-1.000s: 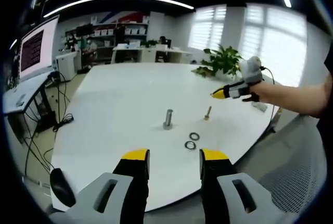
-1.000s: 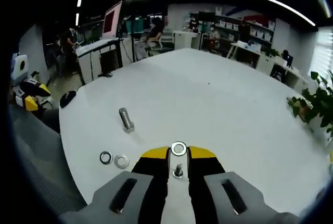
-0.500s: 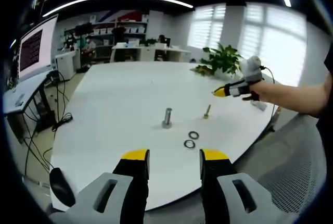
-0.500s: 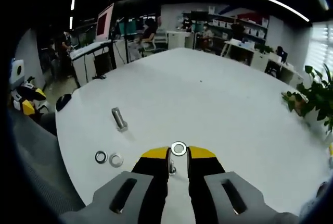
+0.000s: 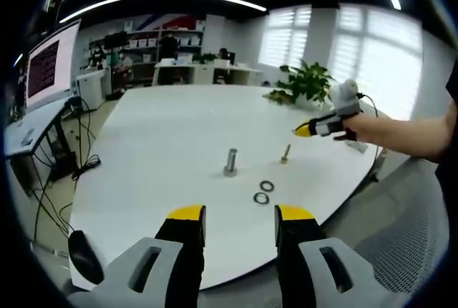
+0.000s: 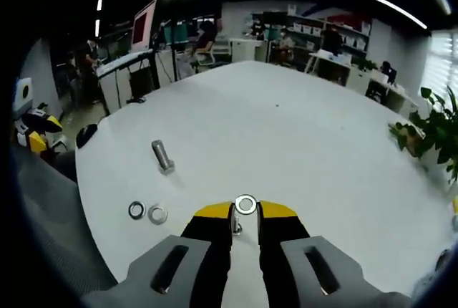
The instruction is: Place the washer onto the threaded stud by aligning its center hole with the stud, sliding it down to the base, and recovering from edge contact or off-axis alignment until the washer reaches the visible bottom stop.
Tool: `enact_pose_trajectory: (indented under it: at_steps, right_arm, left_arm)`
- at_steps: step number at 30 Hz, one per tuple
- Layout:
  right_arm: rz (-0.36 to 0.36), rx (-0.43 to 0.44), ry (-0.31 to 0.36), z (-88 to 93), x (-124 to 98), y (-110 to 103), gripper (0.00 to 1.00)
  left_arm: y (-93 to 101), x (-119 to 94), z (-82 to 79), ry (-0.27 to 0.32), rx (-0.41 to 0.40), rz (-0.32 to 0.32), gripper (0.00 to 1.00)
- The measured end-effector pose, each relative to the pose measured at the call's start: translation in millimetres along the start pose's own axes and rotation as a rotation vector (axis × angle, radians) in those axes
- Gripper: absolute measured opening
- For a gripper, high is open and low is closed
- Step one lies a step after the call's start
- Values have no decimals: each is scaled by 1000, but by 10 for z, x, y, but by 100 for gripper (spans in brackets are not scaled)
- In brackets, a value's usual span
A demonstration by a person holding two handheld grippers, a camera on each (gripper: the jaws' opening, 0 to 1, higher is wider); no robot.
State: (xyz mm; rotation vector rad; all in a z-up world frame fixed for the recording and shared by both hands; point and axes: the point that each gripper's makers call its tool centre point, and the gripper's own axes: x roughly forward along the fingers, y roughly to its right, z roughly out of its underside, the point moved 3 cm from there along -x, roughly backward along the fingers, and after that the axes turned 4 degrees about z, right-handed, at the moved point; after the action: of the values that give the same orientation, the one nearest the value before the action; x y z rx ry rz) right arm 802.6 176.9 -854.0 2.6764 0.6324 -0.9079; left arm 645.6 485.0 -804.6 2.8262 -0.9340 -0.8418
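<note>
Left gripper view: left gripper [image 5: 240, 223] jaws apart, empty, near table [image 5: 164, 150] edge. Silver stud [image 5: 230, 162] upright mid-table; brass stud [image 5: 286, 154] to its right; two spare washers [image 5: 264, 192] nearer.

Right gripper view: right gripper [image 6: 245, 210] pinches washer [image 6: 245, 204] at tips, brass stud half hidden between jaws.

Grey hand-held gripper [image 5: 240, 223], yellow-tipped black jaws

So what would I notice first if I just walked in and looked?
Probably the big white table with tiny metal parts near its edge: an upright silver stud, a smaller bolt beside it, and two washers lying flat. Then the right gripper, pinching a washer at its yellow tips above the table.
</note>
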Motion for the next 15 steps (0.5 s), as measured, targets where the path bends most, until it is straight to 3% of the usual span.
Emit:
enact_pose_trajectory:
  at_steps: [15]
  right_arm:
    - [-32, -52, -74, 170, 133, -147, 15]
  left_arm:
    - [-3, 1, -2, 1, 0, 0, 36]
